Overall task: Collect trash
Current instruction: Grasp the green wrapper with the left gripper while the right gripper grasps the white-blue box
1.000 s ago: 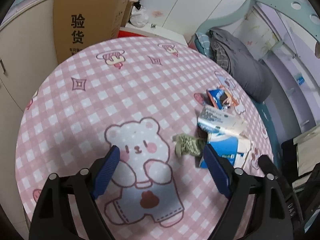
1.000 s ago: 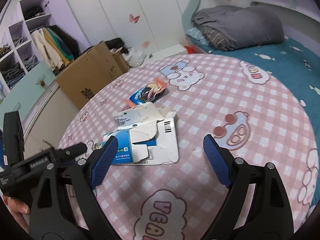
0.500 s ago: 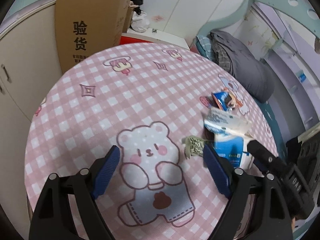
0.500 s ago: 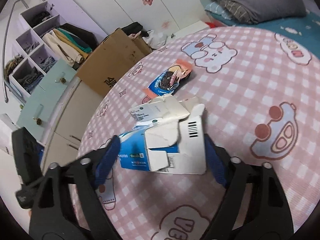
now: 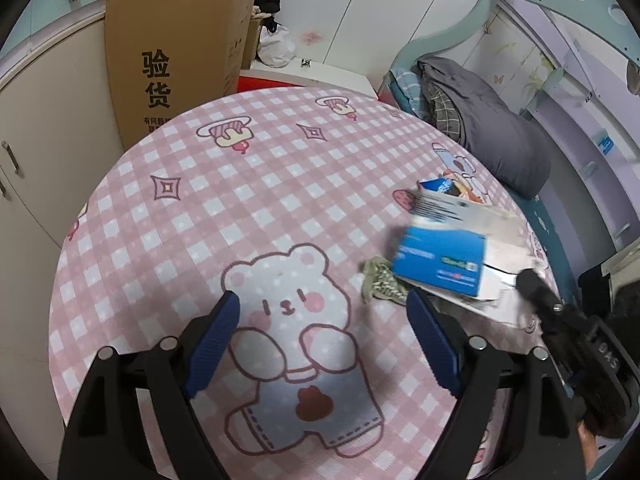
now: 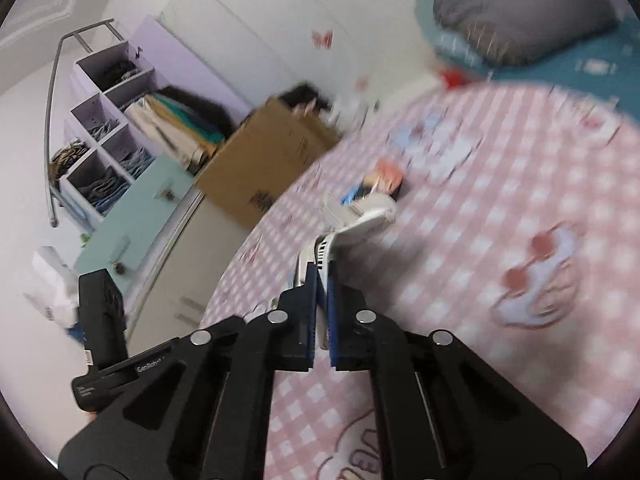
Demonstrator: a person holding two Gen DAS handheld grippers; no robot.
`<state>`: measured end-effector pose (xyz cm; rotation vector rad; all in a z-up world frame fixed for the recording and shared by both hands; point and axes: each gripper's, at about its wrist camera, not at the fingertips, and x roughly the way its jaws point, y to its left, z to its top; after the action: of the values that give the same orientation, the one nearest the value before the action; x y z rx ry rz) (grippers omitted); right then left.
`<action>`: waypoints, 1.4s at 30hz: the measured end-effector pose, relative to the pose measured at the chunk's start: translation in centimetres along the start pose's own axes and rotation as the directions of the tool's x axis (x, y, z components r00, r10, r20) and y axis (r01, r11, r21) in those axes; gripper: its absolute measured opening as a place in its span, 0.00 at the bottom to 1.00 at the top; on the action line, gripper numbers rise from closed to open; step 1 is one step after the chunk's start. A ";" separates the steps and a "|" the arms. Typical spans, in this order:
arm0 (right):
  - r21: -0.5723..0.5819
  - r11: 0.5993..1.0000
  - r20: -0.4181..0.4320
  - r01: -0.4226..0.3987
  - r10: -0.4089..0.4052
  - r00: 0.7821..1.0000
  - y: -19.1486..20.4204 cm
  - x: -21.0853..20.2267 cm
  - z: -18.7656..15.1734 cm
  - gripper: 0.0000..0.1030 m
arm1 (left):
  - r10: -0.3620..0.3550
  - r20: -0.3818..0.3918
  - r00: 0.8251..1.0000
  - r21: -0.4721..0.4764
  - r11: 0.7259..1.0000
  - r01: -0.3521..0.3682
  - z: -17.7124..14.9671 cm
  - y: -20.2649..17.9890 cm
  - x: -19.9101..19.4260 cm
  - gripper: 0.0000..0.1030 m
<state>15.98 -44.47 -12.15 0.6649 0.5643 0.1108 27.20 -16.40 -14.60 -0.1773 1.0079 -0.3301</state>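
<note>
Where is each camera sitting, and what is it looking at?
Left wrist: on the open left tool, facing down at the pink mat; the right tool's black body shows at right.
Right wrist: on the right tool, shut on the flattened carton; the left tool shows at left.
Shared: carton, cardboard box.

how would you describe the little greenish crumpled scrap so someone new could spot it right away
Start at the round pink checked mat and find the big white bear printed on it. Just right of the bear's head lies the greenish scrap, partly under the blue and white box. Unlike the box and the snack wrapper beyond, it is small, dull, speckled and crumpled.
</note>
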 end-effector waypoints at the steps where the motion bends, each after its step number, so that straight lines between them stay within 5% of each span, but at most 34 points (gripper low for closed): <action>1: -0.014 1.000 0.023 0.023 -0.022 0.999 0.2 -0.6 0.0 0.04 | -0.010 -0.004 1.000 -0.005 1.000 0.010 0.0 -0.2 0.0 0.81; 6: -0.100 0.978 0.134 0.184 -0.170 0.976 1.2 -2.8 -0.3 0.04 | -0.048 -0.045 0.998 -0.050 0.998 0.045 -0.1 -1.9 0.7 0.81; 11: -0.086 0.979 0.179 0.184 -0.167 0.970 0.7 -4.2 -0.6 0.04 | -0.071 -0.067 0.995 -0.080 0.995 0.066 -0.1 -4.4 2.1 0.81; 21: -0.059 0.961 0.318 0.270 -0.238 0.918 -0.7 -7.6 0.1 0.03 | -0.098 -0.074 0.992 -0.047 0.994 0.095 -0.5 -9.2 3.7 0.80; 30: -0.097 0.959 0.253 0.266 -0.235 0.939 -0.5 -6.5 0.3 0.03 | -0.002 -0.082 0.997 0.105 0.994 0.011 -0.9 -13.3 5.6 0.55; 33: -0.102 0.962 0.239 0.255 -0.225 0.945 -0.1 -6.1 0.3 0.03 | -0.004 -0.092 0.996 0.155 0.988 0.018 -0.9 -13.6 6.0 0.10; 42: -0.125 0.974 0.195 0.191 -0.165 0.967 2.1 -5.0 0.1 0.03 | -0.120 -0.090 0.989 0.074 0.989 0.127 -0.3 -8.8 4.1 0.01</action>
<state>11.98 -44.23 -8.49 0.4766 0.4315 -0.0783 27.32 -26.05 -15.44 -0.1549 1.0687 -0.4938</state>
